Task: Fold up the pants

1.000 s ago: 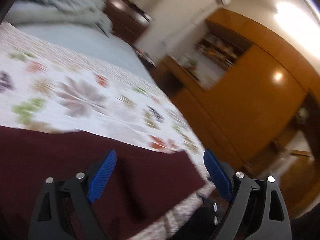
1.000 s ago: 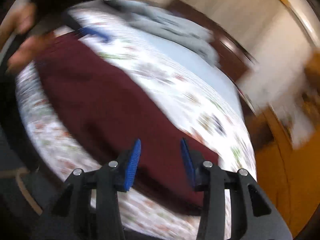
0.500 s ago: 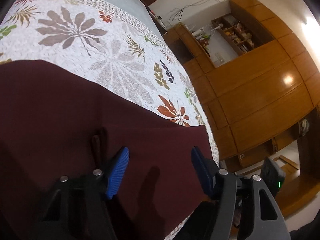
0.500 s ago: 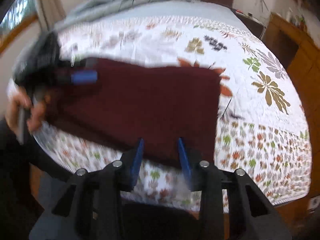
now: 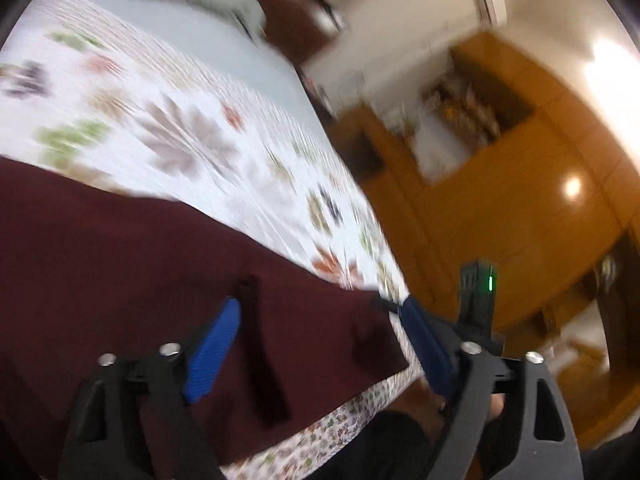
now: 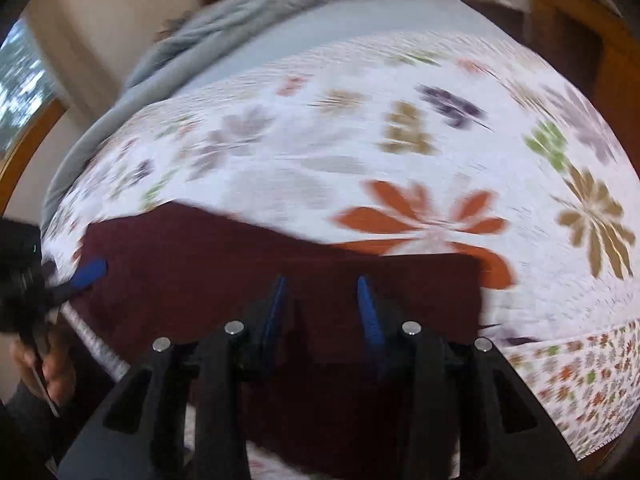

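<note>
Pants point(image 6: 224, 280) lie flat, maroon, on quilt point(image 6: 360, 152) — left gripper point(image 5: 320, 320) and right gripper point(image 6: 322, 296) both gape, empty

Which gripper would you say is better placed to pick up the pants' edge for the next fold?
Probably the right gripper: its open jaws sit low over the maroon pants, near their end. The left gripper is open too, but the view is blurred.

Pants point(image 6: 248, 272): matt maroon cloth. Under them, bedspread point(image 6: 360, 148): quilted floral cloth. Beyond the bedspread, wardrobe point(image 5: 532, 184): glossy wood. Gripper pads point(image 5: 212, 352): ribbed blue plastic.
</note>
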The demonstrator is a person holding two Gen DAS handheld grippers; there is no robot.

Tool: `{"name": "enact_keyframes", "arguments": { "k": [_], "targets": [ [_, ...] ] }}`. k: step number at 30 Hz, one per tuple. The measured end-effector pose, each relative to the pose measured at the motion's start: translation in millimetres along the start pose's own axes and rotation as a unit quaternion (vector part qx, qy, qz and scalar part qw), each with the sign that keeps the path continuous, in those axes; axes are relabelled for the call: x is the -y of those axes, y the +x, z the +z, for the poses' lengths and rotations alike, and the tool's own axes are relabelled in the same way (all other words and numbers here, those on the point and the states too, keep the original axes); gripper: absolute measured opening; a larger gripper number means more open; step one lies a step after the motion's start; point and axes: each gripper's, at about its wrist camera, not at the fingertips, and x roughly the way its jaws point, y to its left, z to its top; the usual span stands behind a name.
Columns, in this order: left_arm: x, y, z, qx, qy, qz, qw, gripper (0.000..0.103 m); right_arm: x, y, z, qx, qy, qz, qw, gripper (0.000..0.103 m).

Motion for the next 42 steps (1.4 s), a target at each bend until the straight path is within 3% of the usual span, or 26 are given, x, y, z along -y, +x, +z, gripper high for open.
{"name": "enact_keyframes", "arguments": {
  "k": [3,5,8,10,12,14,16,18,24,30,36,40,42],
  "targets": [
    [-25.7,-71.6,-10.5,0.058,-0.057,0.039,0.9959,0.087,-60.8,16.2,-18.4,-0.032,-0.074,0.017,0.997,0.038],
    [-43.2,-115.3,-25.2,0.106,-0.108,0.080,0.9852,0.088,-102.2,38.1,-35.6,-0.059,-0.135,0.020,0.989,0.034],
    [-67.4,-162.9,-51.6,0.165,-0.189,0.112,0.9614,0.089,-135.8,66.8,-44.6,-0.083,-0.185,-0.003,0.979,0.027],
    [-85.3,-183.9,-62.8,0.195,-0.239,0.112,0.9446,0.089,-147.6,62.6,-29.6,-0.094,-0.184,0.027,0.978,0.026],
    [-97.0,-196.8,-68.4,0.216,-0.269,0.115,0.9314,0.089,-165.5,51.8,-1.7,-0.096,-0.185,0.080,0.975,0.037],
    [-107.3,-202.3,-72.2,0.240,-0.301,0.122,0.9149,0.089,-186.1,46.4,22.3,-0.099,-0.200,0.116,0.968,0.060],
    [-122.9,-199.9,-73.6,0.241,-0.332,0.107,0.9059,0.089,-207.2,50.7,50.2,-0.123,-0.203,0.166,0.957,0.069],
    [-137.0,-194.9,-75.5,0.235,-0.364,0.115,0.8938,0.089,-232.1,67.6,76.3,-0.164,-0.206,0.215,0.940,0.072],
    [-155.2,-176.3,-73.1,0.226,-0.380,0.138,0.8862,0.089,-292.0,126.4,129.0,-0.251,-0.261,0.242,0.900,0.076],
    [-177.9,-154.5,-71.5,0.210,-0.414,0.140,0.8743,0.090,-344.3,168.0,148.5,-0.311,-0.315,0.253,0.860,0.081],
    [-183.8,-144.6,-54.8,0.217,-0.397,0.140,0.8807,0.092,-391.0,218.0,152.4,-0.363,-0.364,0.261,0.817,0.081],
    [-183.6,-145.6,-54.4,0.225,-0.387,0.127,0.8851,0.088,-413.4,245.3,142.1,-0.394,-0.396,0.262,0.787,0.082],
    [-183.6,-148.8,-59.9,0.221,-0.390,0.138,0.8831,0.072,-420.9,255.1,137.3,-0.406,-0.407,0.260,0.776,0.082]
  ]
}}
